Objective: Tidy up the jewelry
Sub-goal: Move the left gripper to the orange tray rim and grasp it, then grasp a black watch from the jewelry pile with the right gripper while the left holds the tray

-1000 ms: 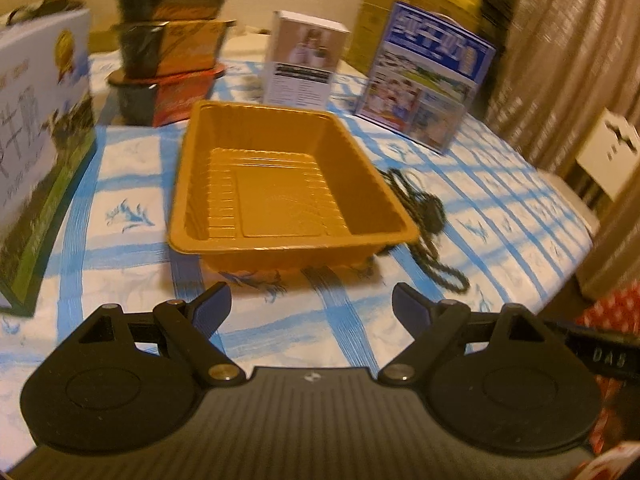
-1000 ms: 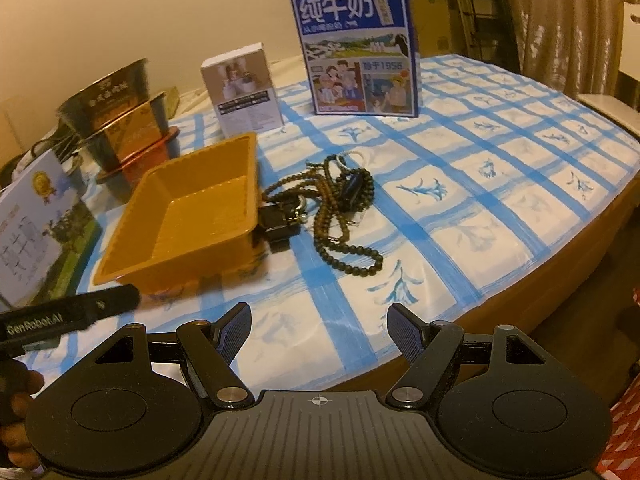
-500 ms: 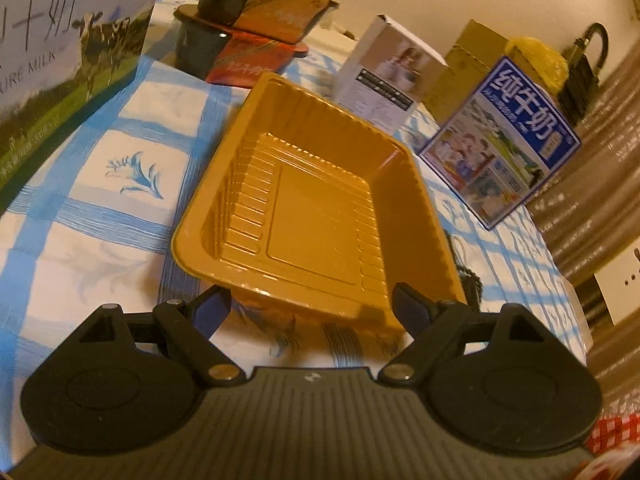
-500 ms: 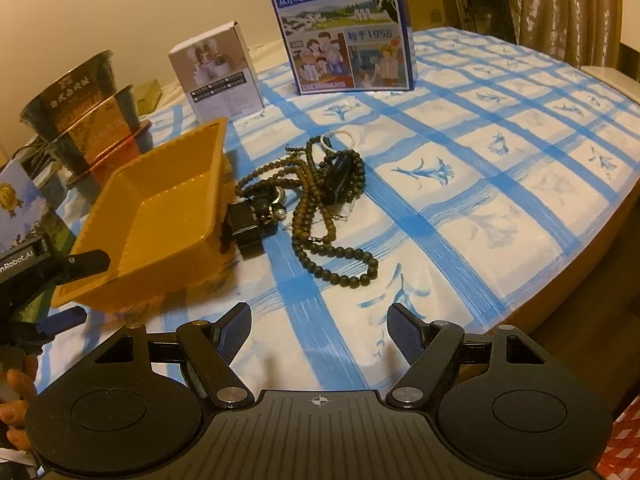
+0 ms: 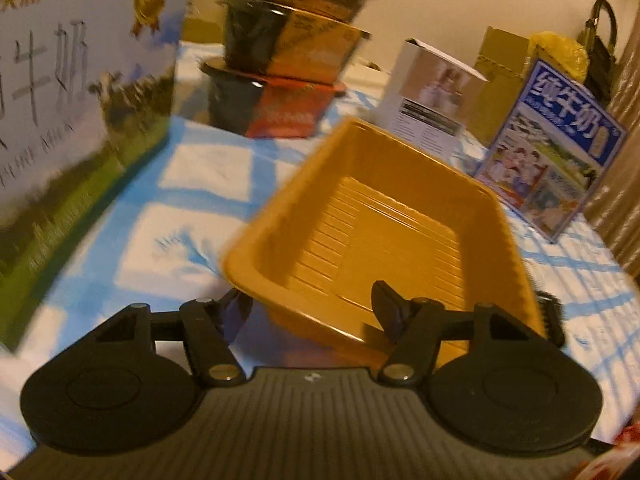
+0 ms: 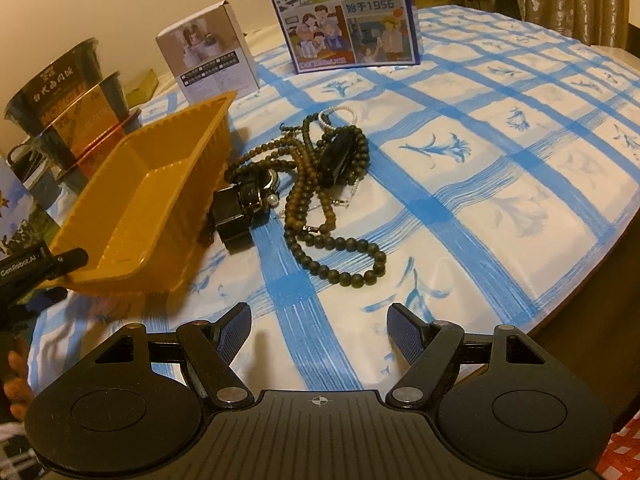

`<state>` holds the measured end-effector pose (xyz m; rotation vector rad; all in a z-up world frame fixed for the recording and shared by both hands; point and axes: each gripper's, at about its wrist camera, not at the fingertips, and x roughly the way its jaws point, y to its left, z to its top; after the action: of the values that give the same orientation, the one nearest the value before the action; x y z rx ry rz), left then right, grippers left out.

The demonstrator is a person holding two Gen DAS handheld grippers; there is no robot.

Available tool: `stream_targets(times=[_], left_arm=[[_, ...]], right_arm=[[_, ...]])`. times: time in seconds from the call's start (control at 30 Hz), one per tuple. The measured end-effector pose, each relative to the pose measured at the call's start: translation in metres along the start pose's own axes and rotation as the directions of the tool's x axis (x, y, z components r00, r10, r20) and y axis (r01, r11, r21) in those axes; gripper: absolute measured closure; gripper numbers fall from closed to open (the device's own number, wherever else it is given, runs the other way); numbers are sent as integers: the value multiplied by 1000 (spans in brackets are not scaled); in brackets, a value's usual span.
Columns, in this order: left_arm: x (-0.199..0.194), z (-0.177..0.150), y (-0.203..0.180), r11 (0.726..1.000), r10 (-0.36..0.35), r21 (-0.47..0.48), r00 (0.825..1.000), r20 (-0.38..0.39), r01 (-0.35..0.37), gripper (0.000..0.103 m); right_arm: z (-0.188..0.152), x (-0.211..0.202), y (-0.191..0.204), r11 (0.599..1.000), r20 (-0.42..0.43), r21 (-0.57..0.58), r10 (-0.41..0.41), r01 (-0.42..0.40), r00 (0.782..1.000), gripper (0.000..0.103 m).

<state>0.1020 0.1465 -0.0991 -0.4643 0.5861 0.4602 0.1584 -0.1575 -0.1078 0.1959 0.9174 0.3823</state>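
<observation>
Jewelry (image 6: 320, 184), a tangle of dark bead strands with a white pearl string and a black watch (image 6: 240, 208) at its near-left edge, lies on the checked tabletop (image 6: 520, 160) just beside the long right wall of the orange tray (image 6: 120, 240), the watch seemingly touching that wall. From the right gripper (image 6: 319, 334) the pile sits straight ahead and slightly left, well apart from the jaws, which are spread wide with nothing between them. The longest bead loop trails from the heap toward this gripper and to the right, so its near end is probably the easiest strand to take. The left gripper (image 5: 308, 312) is also spread wide and empty; its jaws straddle the near rim of the tray, one finger outside the corner and one over the floor, though whether they touch the rim is unclear in the blur. The right hand is clearly nearer the jewelry; the left looks placed to steady the tray, which holds nothing yet.
</observation>
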Motion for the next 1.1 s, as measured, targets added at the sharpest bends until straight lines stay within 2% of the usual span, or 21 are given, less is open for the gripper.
stream_targets(times=[0.1,0.23,0.3,0.37,0.4,0.5,0.57,0.87,1.0,1.1], left_arm=[[3,7,10,1000,2,-9,1000,-7,-2,41],[7,10,12,999,25,44,999,25,-26,44],[12,11,13,998,21,63,999,26,-22,56],[17,11,13,997,14,72,1000,27,-16,59],[18,11,13,997,14,79,999,31,-17,65],[23,9,14,996,2,88,999,49,-7,75],[25,10,16,995,-27,95,998,55,22,91],[24,20,13,976,-58,215,994,91,38,91],[17,27,12,961,-53,276,993,106,22,92],[12,32,13,950,-43,312,991,128,0,92]], right_arm=[[1,2,-1,1000,10,8,-3,3,1000,28],[1,4,-2,1000,14,16,-6,5,1000,28],[1,5,-2,1000,16,15,-7,6,1000,28],[1,5,-2,1000,17,15,-8,7,1000,28],[1,5,-2,1000,18,15,-8,8,1000,28],[1,6,-1,1000,24,12,-6,6,1000,28],[1,7,-1,1000,30,10,-4,4,1000,28],[6,11,0,1000,64,12,-4,3,998,28],[12,7,3,1000,124,2,-3,3,992,29],[18,5,10,999,161,-50,21,-13,987,29]])
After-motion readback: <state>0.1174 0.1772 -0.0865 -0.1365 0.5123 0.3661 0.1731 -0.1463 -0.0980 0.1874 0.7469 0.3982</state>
